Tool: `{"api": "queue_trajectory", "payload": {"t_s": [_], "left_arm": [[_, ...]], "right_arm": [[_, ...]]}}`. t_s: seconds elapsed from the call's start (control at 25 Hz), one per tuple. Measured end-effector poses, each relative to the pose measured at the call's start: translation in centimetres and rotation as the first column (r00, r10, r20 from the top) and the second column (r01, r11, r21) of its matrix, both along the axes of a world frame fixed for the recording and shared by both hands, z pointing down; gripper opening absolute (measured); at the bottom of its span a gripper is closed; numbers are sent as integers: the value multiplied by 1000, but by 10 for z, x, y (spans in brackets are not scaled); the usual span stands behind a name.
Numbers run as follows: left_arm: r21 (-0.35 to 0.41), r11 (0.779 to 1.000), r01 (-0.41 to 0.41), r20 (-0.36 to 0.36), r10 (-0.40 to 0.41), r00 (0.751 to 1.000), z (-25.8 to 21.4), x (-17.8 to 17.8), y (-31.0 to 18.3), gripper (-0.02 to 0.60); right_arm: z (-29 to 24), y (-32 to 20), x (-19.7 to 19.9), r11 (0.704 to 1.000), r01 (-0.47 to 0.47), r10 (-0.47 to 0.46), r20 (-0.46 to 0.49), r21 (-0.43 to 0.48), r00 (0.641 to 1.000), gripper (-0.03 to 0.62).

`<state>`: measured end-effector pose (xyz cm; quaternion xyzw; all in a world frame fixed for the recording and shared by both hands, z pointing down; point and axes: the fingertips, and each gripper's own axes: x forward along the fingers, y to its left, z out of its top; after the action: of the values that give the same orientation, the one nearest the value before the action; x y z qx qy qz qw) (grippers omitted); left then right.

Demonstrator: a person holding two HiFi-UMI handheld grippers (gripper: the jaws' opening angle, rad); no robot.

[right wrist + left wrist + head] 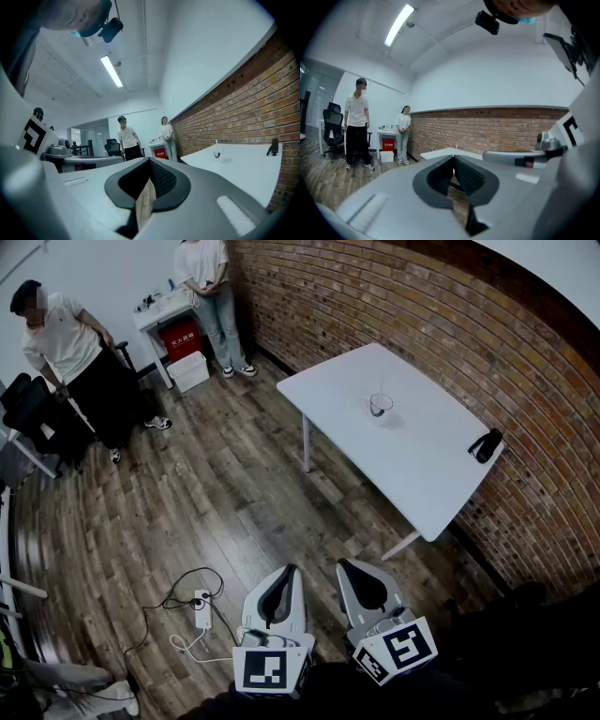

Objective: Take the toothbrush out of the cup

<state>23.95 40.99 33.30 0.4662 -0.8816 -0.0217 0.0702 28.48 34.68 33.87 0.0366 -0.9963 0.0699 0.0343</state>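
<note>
A clear glass cup (380, 406) stands near the middle of the white table (431, 474), far ahead of me. In the right gripper view the cup (217, 153) is tiny, and a thin pale stick, the toothbrush (216, 142), rises from it. Both grippers hang low over the wooden floor, well short of the table. My left gripper (292, 569) is shut with nothing in it, and its tips meet in the left gripper view (453, 158). My right gripper (342, 563) is also shut and empty, its jaws closed in the right gripper view (150, 161).
A black object (485, 444) lies at the table's right edge by the brick wall (394, 296). A power strip with cables (202, 601) lies on the floor left of my grippers. Two people (70, 343) (211, 287) stand at the back left, by office chairs and a small white desk (164, 310).
</note>
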Motion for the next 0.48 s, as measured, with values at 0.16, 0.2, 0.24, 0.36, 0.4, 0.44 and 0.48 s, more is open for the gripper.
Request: {"api": "queue_trajectory", "payload": {"t_s": [0.16,0.2,0.24,0.36,0.4,0.44,0.48], "left_arm": [[7,1000,-1,-8,1,1000,-3,-38,25,8],[0,1000,-3,-10,3,1000,-1,-46,31,8],[-6,1000,-5,-11,5,1000,2,-54,35,8],[8,1000,-13,-20,14,1000,2,-72,38,8],[7,1000,-18,-25,18,1000,4,-76,38,8],[1,1000,-19,-26,19,999,6,-80,38,8],[-5,1000,-15,-30,15,999,7,-86,38,9]], "right_arm": [[0,29,-38,1000,8,-9,-9,-12,1000,1],[0,35,-46,1000,11,-11,-10,-11,1000,1],[0,40,-53,1000,12,-12,-12,-9,1000,1],[-1,44,-72,1000,8,-8,-20,-2,1000,2],[-2,43,-77,1000,3,-3,-21,-1,1000,0],[-3,41,-82,1000,-1,1,-20,-1,1000,0],[-3,40,-87,1000,-2,2,-20,-1,1000,0]]}}
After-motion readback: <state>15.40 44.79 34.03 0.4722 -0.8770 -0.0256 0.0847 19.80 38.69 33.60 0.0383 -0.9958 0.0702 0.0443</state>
